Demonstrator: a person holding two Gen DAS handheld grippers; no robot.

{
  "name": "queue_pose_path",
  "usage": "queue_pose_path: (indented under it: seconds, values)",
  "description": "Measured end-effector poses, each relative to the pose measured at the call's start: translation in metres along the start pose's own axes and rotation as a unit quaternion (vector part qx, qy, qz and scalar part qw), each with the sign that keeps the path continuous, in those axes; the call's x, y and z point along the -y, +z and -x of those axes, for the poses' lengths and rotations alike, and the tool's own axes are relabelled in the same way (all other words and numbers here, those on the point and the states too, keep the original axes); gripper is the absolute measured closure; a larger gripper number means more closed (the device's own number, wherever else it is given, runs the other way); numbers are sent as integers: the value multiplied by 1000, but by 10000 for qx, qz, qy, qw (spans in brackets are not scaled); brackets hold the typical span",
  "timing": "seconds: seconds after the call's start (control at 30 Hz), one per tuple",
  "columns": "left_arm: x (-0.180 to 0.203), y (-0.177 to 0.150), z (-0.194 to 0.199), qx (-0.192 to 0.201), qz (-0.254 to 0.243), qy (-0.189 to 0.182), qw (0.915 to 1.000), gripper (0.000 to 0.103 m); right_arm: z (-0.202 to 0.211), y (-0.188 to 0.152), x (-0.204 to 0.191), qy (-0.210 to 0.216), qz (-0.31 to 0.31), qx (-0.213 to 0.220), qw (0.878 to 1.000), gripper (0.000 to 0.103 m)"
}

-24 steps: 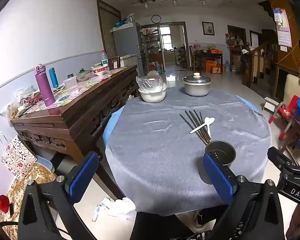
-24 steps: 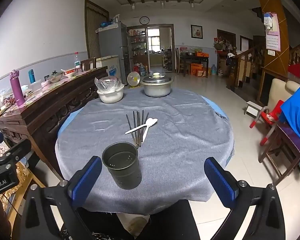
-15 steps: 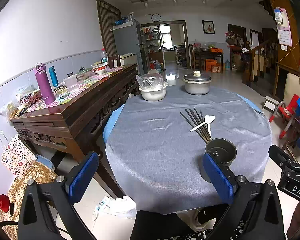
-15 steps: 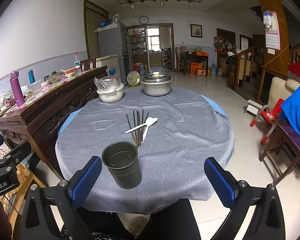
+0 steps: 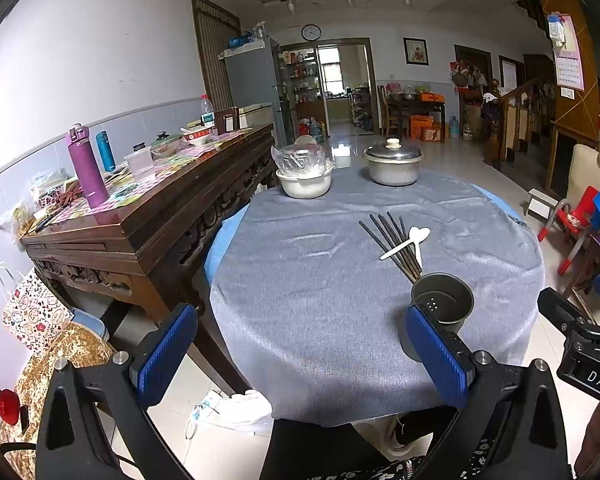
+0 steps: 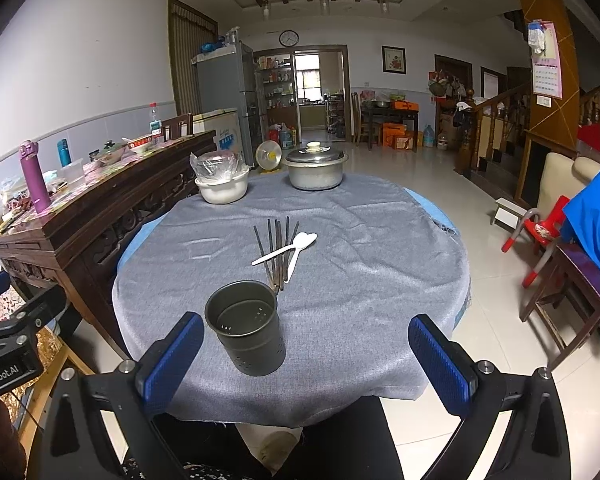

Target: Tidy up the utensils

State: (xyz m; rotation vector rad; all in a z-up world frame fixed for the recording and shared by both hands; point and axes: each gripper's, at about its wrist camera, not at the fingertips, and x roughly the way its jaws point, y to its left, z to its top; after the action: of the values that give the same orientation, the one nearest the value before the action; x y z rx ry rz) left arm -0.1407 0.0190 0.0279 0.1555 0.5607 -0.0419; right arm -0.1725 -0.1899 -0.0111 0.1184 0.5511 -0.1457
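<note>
Behind the holder (image 6: 246,334), chopsticks (image 6: 277,254) and two spoons (image 6: 290,249) lie on the desk (image 6: 360,264).
Left gripper (image 5: 302,354) and right gripper (image 6: 306,360): jaws wide apart, holding nothing, short of the holder.

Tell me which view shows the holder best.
Right wrist: the holder stands whole, its inside and perforated wall visible. In the left wrist view the hand-held gripper's right finger covers its lower left side.

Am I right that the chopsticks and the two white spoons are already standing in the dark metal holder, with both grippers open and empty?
Not quite: the holder is empty. In the right wrist view the chopsticks and the two white spoons lie flat on the grey cloth just behind it. Both the left gripper and the right gripper are indeed open and empty.
</note>
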Motion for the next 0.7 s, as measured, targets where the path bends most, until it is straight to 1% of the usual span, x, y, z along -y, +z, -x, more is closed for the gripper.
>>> queue_pose_path:
  seconds: [0.23,0.37,0.43,0.57,0.6,0.67,0.7]
  values:
    - [1,0,-9,-82,14,-32,10000,0,-8,-3,4,53,-76,-117,9999,0]
    - [2,2,-17,-146,20,-42,9999,0,-15,1,8,85,-121,-234,9996,0]
    - [3,3,-22,-173,38,-57,9998,0,-20,5,10,106,-158,-300,9994,0]
    - [3,6,-36,-287,57,-72,9995,0,-33,16,20,134,-218,-308,9992,0]
    - [2,7,-41,-316,60,-68,9995,0,-36,19,23,148,-262,-254,9992,0]
    - [2,11,-50,-354,56,-49,9993,0,-48,29,33,224,-432,-361,9982,0]
    - [1,14,-56,-363,49,-43,9993,0,-54,33,38,273,-551,-498,9969,0]
